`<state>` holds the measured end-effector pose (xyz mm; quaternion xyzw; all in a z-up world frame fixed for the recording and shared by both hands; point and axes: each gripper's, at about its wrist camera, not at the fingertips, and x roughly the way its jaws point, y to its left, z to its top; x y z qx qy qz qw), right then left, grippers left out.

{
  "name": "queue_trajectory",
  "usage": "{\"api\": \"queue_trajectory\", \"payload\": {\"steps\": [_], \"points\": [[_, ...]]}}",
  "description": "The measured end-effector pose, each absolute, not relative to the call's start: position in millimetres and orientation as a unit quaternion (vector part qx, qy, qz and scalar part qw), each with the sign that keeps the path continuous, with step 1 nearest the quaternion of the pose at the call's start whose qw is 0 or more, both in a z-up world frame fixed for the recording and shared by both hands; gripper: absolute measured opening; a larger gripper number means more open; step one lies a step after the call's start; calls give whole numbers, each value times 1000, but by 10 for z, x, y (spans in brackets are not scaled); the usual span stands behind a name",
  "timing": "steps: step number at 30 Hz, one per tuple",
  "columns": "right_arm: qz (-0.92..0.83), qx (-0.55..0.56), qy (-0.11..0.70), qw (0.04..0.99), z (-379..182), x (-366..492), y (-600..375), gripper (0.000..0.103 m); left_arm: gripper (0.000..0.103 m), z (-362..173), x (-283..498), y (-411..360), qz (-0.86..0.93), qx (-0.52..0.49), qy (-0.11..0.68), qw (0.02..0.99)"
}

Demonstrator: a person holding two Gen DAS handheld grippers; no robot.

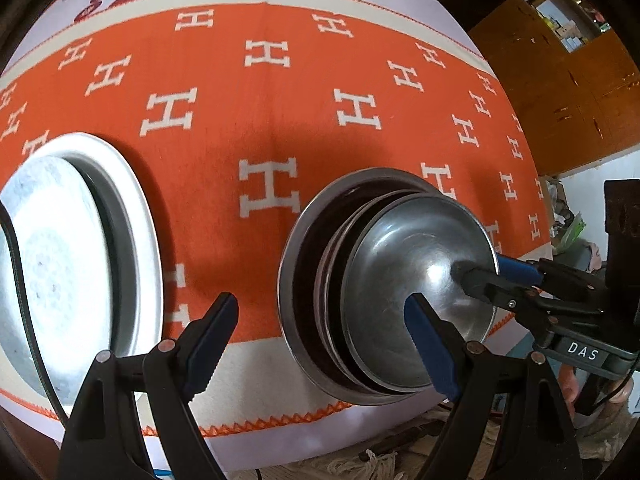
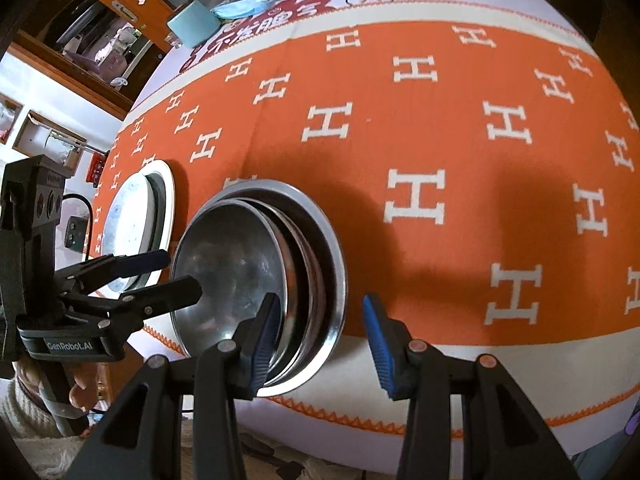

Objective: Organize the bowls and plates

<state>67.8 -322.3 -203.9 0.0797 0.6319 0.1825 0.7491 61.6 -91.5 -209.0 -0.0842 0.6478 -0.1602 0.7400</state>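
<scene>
Nesting step: both grippers spread, grasping nothing; left gripper and right gripper flank steel bowl stack. Next likely: release top bowl square.

1. Right gripper sits low in the frame with its blue-padded fingers spread apart, nothing between them. The left pad overlaps the near rim of the metal bowl stack.
2. That stack is a few steel bowls nested in a wider one, on the orange H-pattern tablecloth.
3. Left gripper comes in from the left, one finger inside the top bowl and one outside its rim.
4. Behind it, white plates are stacked.
</scene>
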Motion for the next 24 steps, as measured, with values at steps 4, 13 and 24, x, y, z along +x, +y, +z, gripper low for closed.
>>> {"api": "queue_trajectory", "payload": {"steps": [4,13,24], "points": [[188,91,642,738,-2106,695,-3214,43,80,-2124,617,-940,-171,-86,654,732],[197,89,652,727,-2120,705,-3178,43,61,-2179,632,-953,-182,-97,668,715],[190,87,660,722,-2112,710,-3183,34,42,-2228,621,-950,-181,-90,685,700]]}}
